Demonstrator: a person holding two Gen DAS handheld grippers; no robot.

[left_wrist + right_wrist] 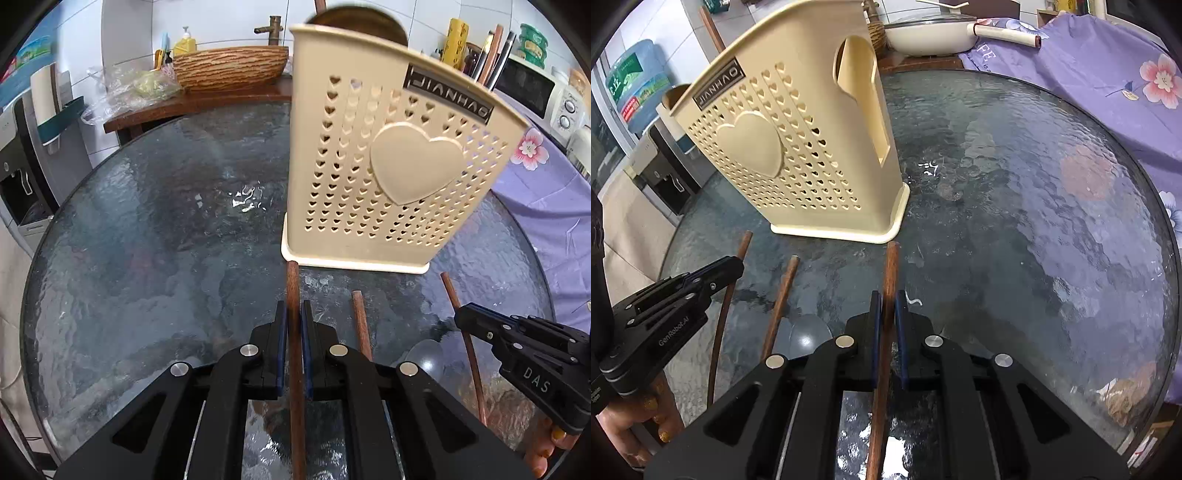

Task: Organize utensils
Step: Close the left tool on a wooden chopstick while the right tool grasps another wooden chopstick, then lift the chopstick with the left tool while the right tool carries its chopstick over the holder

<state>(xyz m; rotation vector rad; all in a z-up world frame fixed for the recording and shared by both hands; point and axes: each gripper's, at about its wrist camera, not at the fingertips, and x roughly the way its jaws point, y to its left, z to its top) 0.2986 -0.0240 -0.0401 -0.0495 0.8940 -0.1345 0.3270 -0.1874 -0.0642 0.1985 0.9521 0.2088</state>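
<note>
A round glass table carries everything. On its far part stands a beige holder, upright, pierced with small hearts. The left gripper is nearly closed, its blue pads pressed to either side of the left stick. The right gripper is drawn in just as narrowly, pinching the right stick. Both sticks point away, their far ends just short of the holder's base. Between them the middle stick lies free on the glass, near the holder.
</note>
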